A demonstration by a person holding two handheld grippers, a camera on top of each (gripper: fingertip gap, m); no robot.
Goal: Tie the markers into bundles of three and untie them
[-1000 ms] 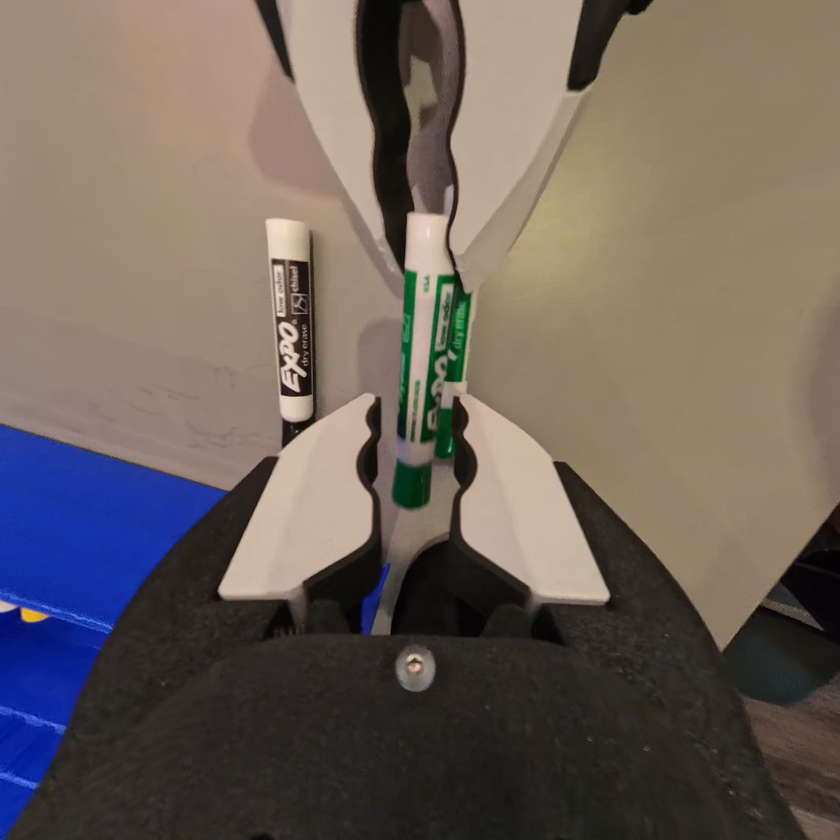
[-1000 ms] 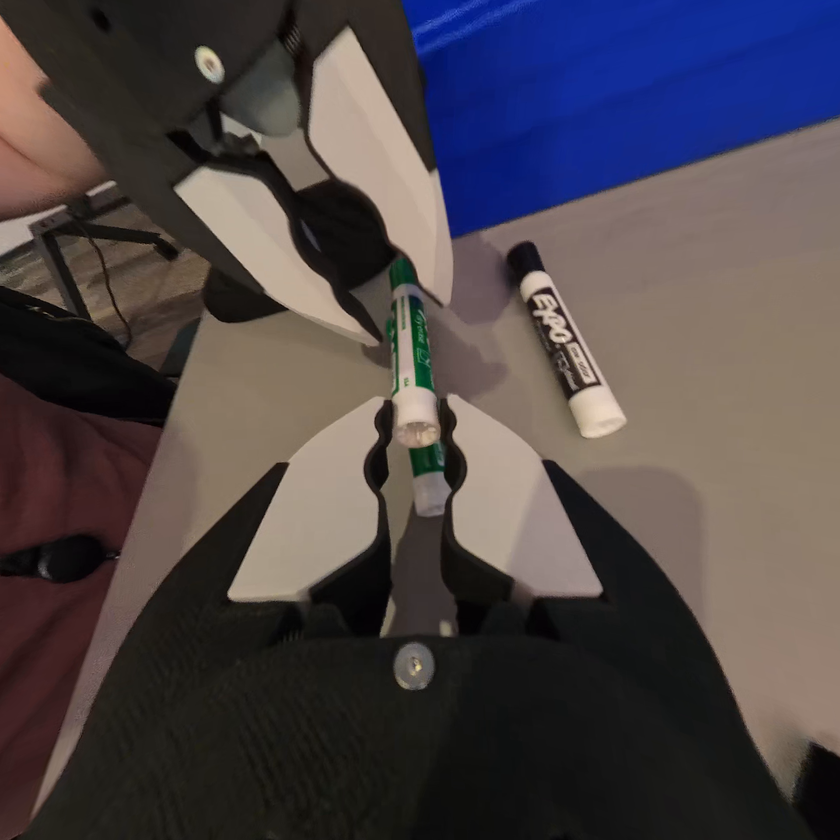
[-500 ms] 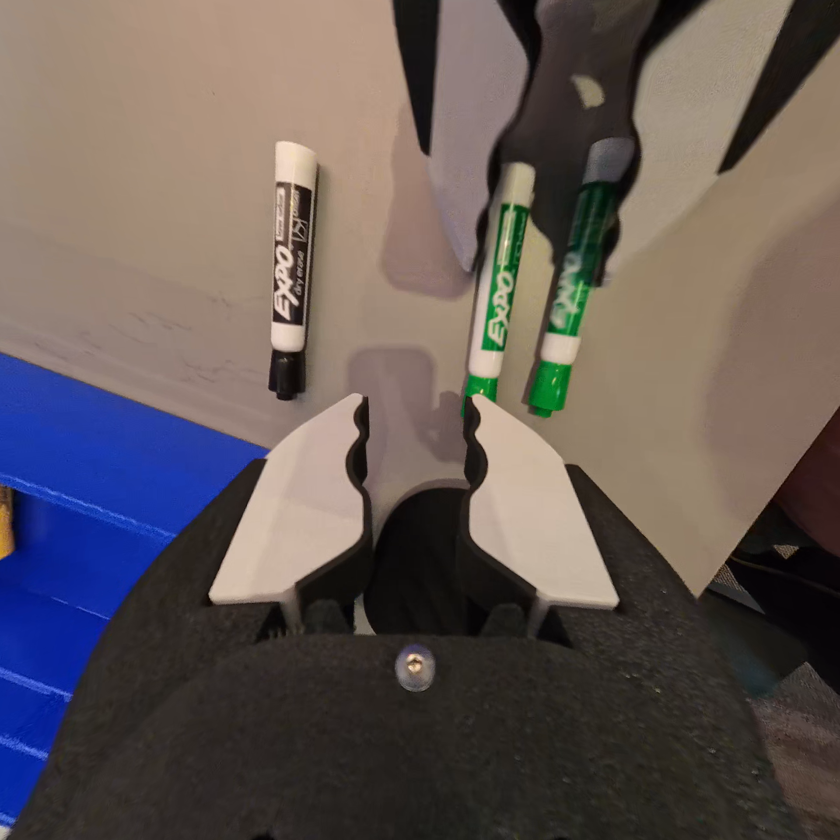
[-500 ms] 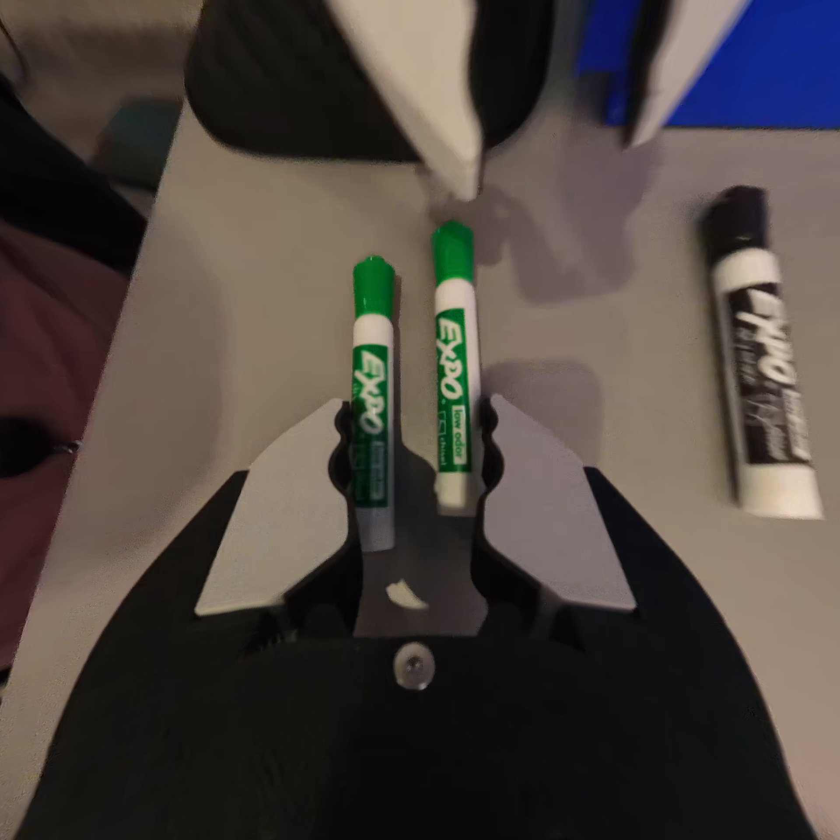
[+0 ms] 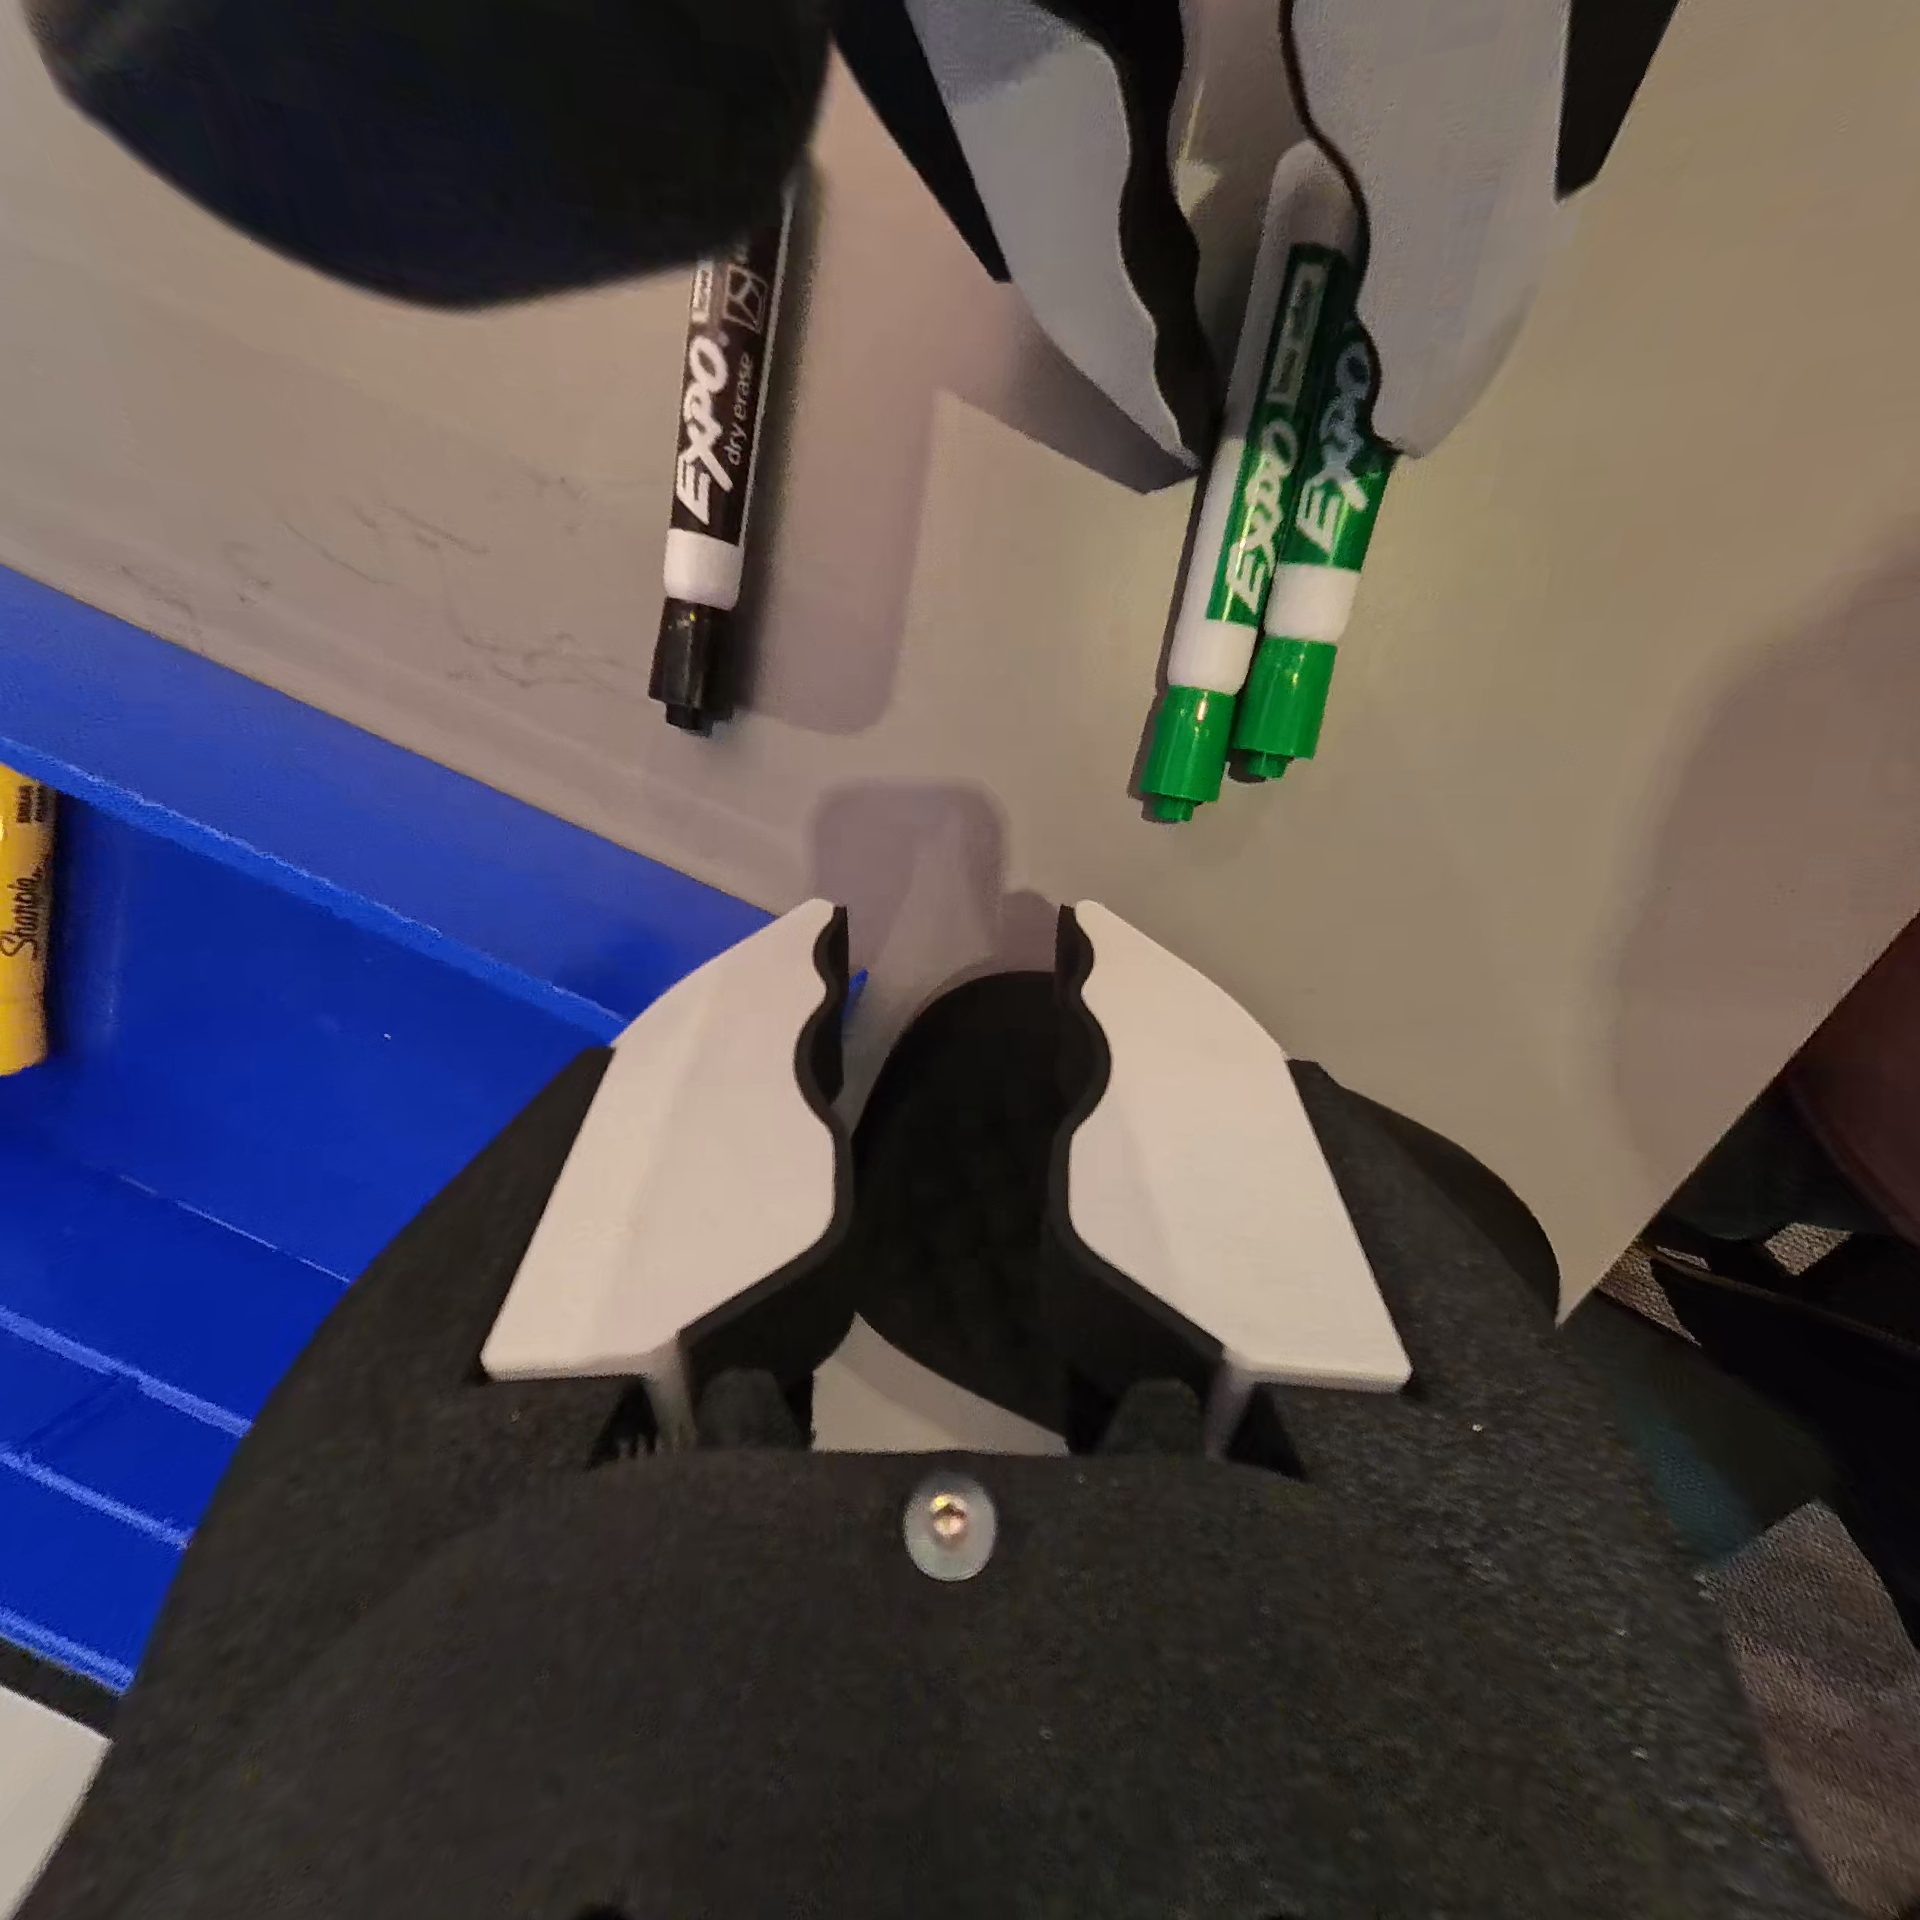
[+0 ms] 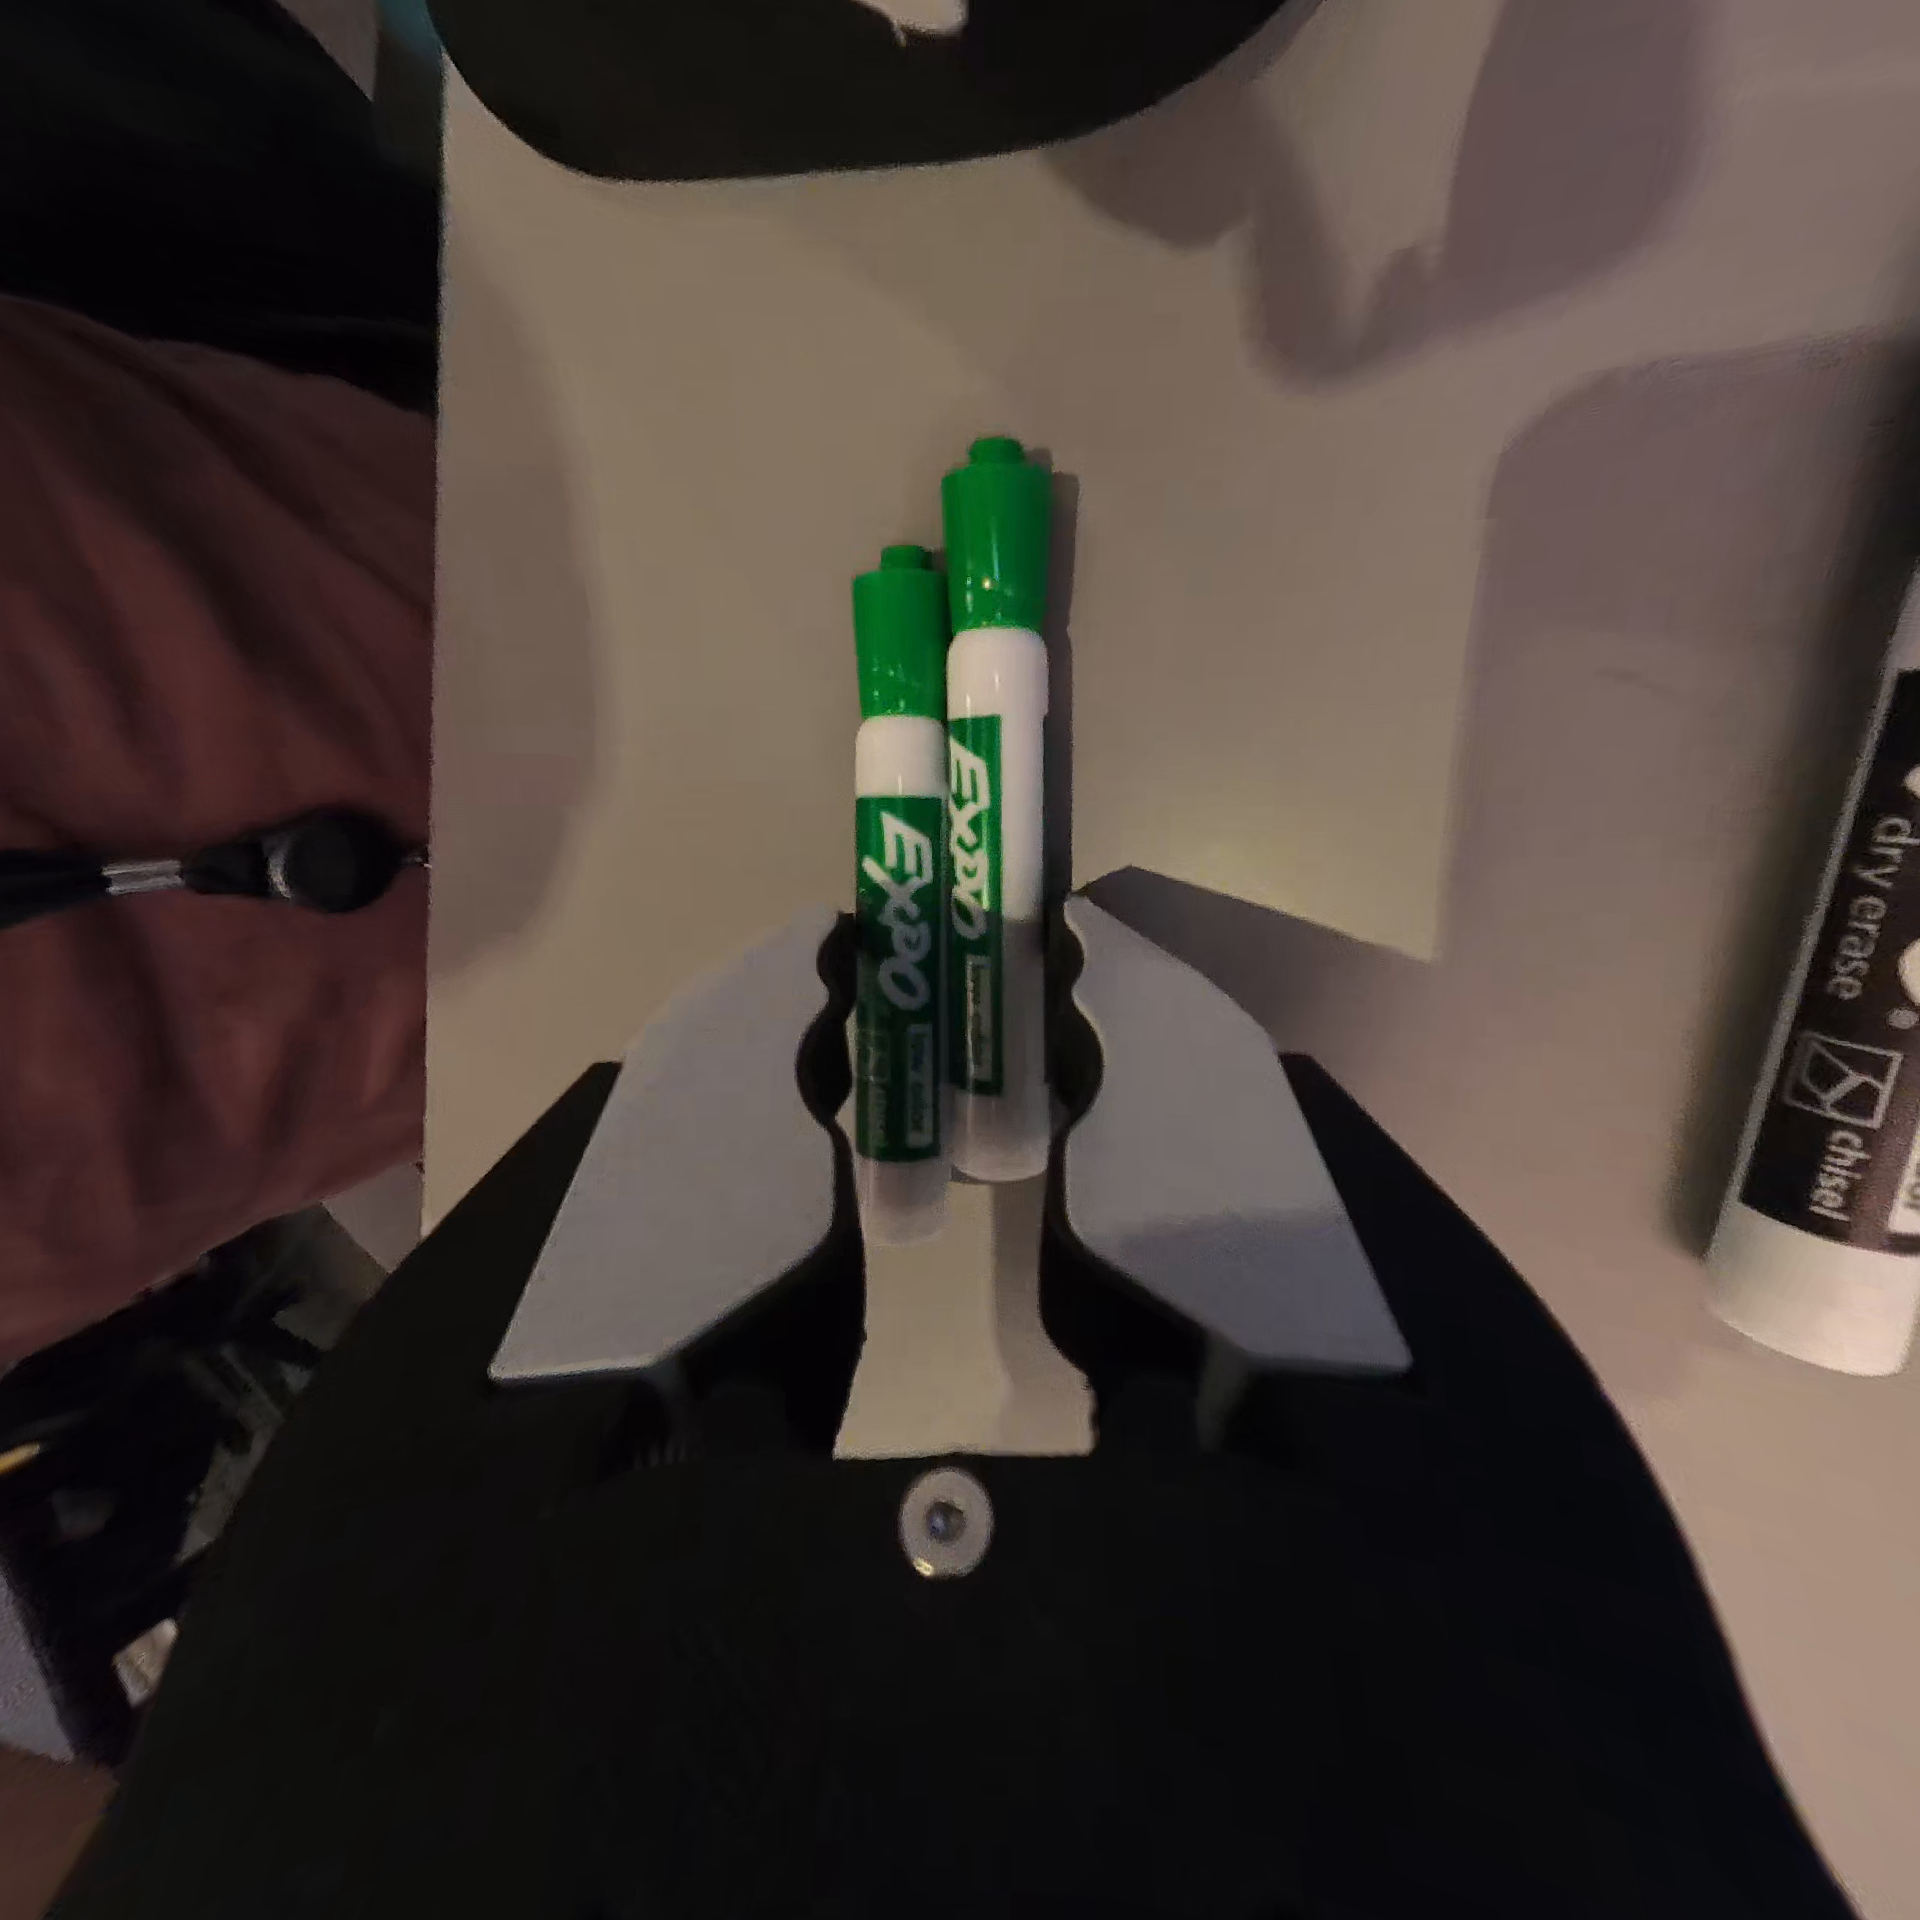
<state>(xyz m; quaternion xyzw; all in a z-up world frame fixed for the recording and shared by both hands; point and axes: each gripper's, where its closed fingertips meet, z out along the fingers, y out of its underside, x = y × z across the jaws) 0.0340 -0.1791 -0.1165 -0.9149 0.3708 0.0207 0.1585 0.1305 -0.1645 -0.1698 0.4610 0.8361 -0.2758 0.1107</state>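
My left wrist view took in the most: the grey desk (image 5: 1455,831), and along its edge a blue bin (image 5: 312,987) that my right wrist view did not show at all. In that bin, at the far left of the picture, lay a yellow marker (image 5: 21,925), only partly in view. My right wrist view showed instead, past the desk's other edge, a person's maroon clothing (image 6: 187,727) with a small black clip (image 6: 312,862) lying on it.

My left claw (image 5: 951,925) hung spread over the desk edge with nothing between its fingers. Across from it, in the same view, my right claw (image 5: 1288,436) came in from the top, and a dark blurred mass near the lens covered the upper left corner.

My right claw (image 6: 951,925) was pinching the two green markers (image 6: 951,831), side by side and touching, caps pointing away from me; one sat a little farther forward than the other. I could not tell whether they were lifted or resting on the desk. The left view showed the same green pair (image 5: 1262,582) sticking out of the claw toward my left one.

The black marker (image 5: 717,468) lay flat on the desk, well apart from the green pair, cap toward the blue bin. In the right view only its barrel (image 6: 1829,1039) showed at the right edge.
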